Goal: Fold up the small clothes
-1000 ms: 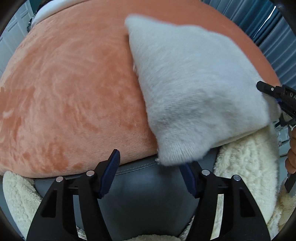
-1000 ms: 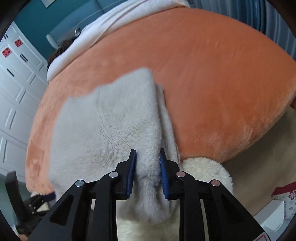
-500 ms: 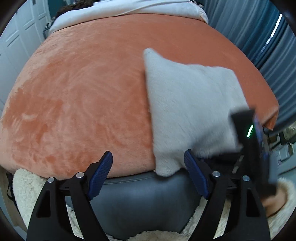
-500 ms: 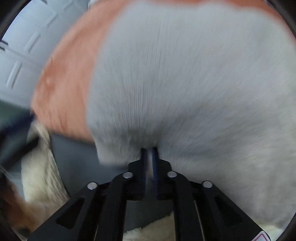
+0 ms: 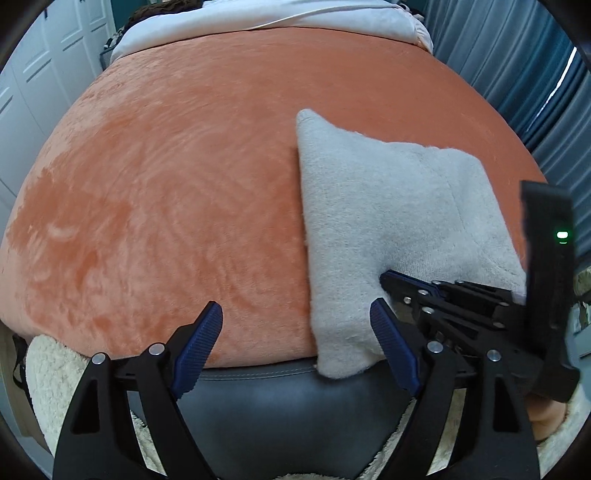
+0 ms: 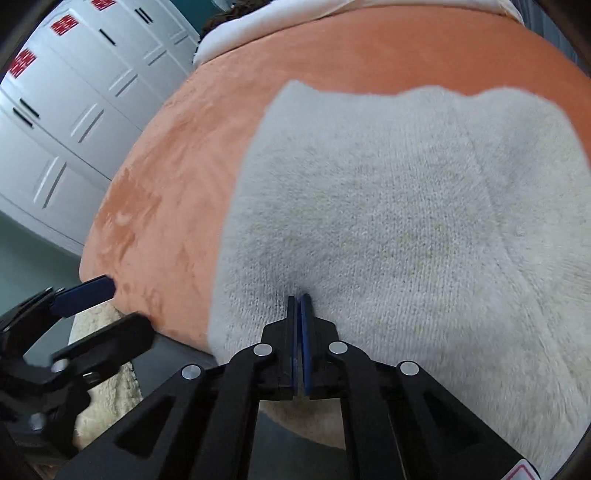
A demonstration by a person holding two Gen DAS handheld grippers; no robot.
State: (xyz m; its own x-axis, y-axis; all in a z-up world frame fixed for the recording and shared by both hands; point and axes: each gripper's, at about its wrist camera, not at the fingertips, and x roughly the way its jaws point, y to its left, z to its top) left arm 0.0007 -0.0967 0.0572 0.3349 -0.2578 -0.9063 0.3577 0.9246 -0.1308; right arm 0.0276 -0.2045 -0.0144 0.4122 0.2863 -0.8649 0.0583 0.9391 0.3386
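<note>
A light grey fleece cloth lies folded on the orange blanket, and its near corner hangs over the bed's front edge. My left gripper hovers above that edge with its jaws opening. The cloth's corner shows between its fingers, but the pads do not touch it. My right gripper is shut, with its tips pinched into the cloth's near edge, just right of the left gripper.
The bed's grey padded frame runs under the blanket, with cream fleece below it. White bedding lies at the far end. White cupboard doors stand to the left and blue curtains to the right. A hand holds the right gripper.
The right gripper swung from the cloth's right side to its near edge and closed there. The left gripper rose, drew back and opened wider. The cloth now lies flatter.
</note>
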